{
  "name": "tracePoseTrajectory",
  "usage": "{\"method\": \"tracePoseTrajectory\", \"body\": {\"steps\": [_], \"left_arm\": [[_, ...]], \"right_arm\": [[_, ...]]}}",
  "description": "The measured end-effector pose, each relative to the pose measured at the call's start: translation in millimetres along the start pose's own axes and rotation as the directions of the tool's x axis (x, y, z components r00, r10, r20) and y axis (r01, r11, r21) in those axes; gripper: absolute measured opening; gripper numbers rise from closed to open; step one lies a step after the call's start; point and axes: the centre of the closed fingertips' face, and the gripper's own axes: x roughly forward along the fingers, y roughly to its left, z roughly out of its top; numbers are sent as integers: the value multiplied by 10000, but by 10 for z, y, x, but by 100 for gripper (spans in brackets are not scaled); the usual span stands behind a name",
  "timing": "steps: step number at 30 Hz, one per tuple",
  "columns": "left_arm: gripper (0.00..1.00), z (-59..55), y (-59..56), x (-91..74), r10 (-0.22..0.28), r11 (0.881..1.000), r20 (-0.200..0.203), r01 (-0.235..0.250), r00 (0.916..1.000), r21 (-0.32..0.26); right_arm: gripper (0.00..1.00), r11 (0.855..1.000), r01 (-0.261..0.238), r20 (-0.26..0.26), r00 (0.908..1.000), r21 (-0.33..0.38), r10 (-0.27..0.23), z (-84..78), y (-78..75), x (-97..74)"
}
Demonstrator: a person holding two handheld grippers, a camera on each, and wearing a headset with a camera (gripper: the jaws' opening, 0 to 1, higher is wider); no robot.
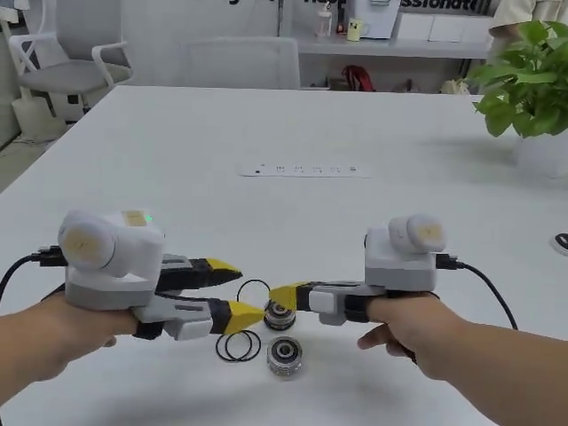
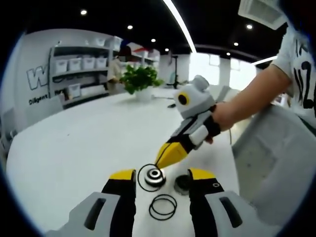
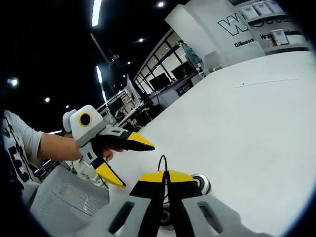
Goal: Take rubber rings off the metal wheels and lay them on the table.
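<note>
Pinching rubber ring [image 2: 138, 178], seemingly, is right hand-held gripper [image 3: 166, 174].

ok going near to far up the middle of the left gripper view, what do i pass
loose rubber rings → metal wheel with a rubber ring around it → right gripper → potted plant → shelves

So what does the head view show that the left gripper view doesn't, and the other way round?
Head view: the left gripper whole, jaws open, the hand holding it, and an office chair. Left gripper view: wall shelves, ceiling lights. Both: the right gripper shut on a rubber ring at one metal wheel, a second wheel, two loose rings, the plant.
</note>
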Motion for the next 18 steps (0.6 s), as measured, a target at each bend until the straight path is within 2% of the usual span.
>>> {"method": "tracePoseTrajectory", "body": {"steps": [6,12,18], "left_arm": [[49,-17,-31,-146,113,9999,128,-113,9999,-1],[55,-100,-55,-271,159,9996,-88,-157,9998,252],[57,-130,-49,-367,262,9996,-71,-261,9996,111]], "right_arm": [[0,9991,-409,-115,9991,80,410,-29,114,56],[0,9983,-579,-400,9975,50,581,-108,164,99],[0,9976,-688,-856,9940,-105,676,-232,207,153]]}}
